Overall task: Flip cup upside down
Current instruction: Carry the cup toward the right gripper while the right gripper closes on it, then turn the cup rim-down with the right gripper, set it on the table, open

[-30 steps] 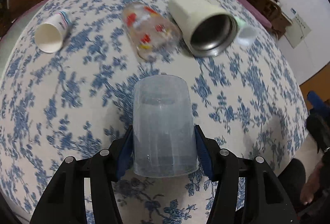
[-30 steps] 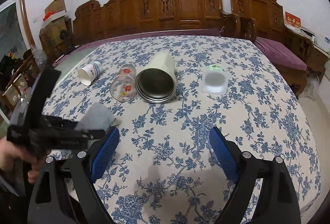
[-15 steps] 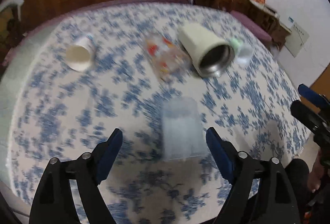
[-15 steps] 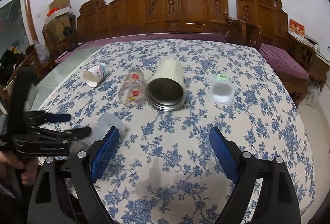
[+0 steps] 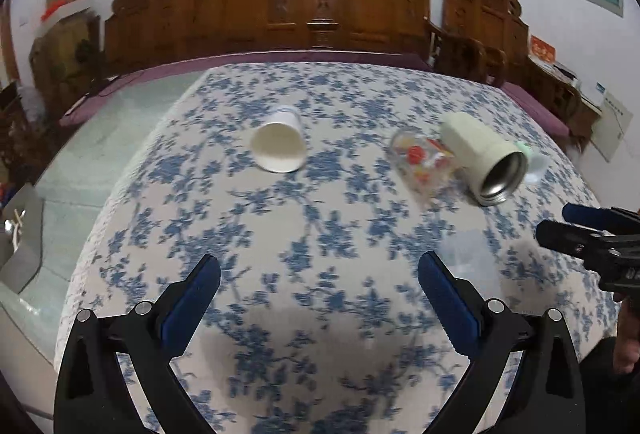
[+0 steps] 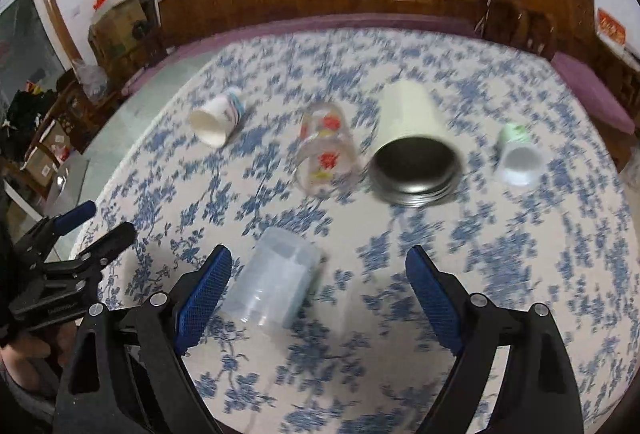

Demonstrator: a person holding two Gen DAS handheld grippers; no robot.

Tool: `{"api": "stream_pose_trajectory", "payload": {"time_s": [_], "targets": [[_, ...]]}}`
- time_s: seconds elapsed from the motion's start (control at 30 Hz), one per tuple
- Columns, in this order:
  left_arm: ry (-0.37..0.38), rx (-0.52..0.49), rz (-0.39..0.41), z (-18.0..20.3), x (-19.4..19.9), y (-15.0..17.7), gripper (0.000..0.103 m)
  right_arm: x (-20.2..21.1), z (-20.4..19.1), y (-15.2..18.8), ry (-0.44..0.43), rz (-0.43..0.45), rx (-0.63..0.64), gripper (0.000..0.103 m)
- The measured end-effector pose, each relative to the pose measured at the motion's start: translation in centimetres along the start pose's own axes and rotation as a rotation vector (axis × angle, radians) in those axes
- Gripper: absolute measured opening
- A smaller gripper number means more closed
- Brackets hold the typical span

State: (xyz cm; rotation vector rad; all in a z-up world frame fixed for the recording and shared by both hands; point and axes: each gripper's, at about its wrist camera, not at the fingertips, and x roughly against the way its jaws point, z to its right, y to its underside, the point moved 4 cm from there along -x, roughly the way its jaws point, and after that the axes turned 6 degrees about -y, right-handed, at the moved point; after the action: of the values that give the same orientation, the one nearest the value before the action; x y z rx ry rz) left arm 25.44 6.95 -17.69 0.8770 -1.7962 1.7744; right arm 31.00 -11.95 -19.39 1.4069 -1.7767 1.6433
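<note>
Blue-flowered tablecloth [image 6: 520,254] spreads under both your grippers: left gripper [image 5: 319,276] and right gripper [image 6: 319,266] gape wide, gripping nothing. One translucent cup [image 6: 276,284] stands base-up beside your right gripper's left finger. Beyond lie four toppled vessels: paper cup [image 6: 218,118], printed glass [image 6: 326,154], steel-lined tumbler [image 6: 414,150], small green-white cup [image 6: 517,156].

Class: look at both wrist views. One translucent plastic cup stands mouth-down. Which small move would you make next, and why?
Probably swing the open left gripper toward the paper cup. It lies on its side on the tablecloth, mouth facing that gripper, nearest its side. The translucent plastic cup looks finished, and the open right gripper holds nothing.
</note>
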Motion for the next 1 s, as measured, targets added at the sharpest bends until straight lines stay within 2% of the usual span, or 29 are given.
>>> {"api": "stream_pose_trajectory", "payload": {"time_s": [0.17,0.27,0.47,0.67,0.83,0.93,1.0], "targets": [[-0.013,0.027,0.010,-2.1,-0.1,0.2,0.095,-4.1,-1.0,-0.1,-0.043,-0.147,-0.072,0.090],[0.016,0.042,0.009,-2.7,0.0,0.1,0.095,-6.1,-1.2,0.2,-0.059,-0.220,-0.113,0.090],[0.021,0.042,0.009,-3.0,0.0,0.0,0.095,-8.6,-0.8,0.5,-0.072,-0.315,-0.173,0.083],[0.026,0.038,0.006,-2.8,0.0,0.1,0.095,-10.0,0.2,0.6,-0.116,-0.392,-0.238,0.078],[0.028,0.036,0.000,-2.7,-0.1,0.1,0.095,-10.4,0.1,0.6,-0.128,-0.416,-0.254,0.075],[0.022,0.023,-0.002,-2.5,-0.2,0.2,0.095,-10.7,-0.1,0.4,-0.127,-0.423,-0.252,0.063],[0.021,0.018,-0.004,-2.4,-0.2,0.2,0.095,-10.6,-0.2,0.4,-0.128,-0.428,-0.244,0.061]]}}
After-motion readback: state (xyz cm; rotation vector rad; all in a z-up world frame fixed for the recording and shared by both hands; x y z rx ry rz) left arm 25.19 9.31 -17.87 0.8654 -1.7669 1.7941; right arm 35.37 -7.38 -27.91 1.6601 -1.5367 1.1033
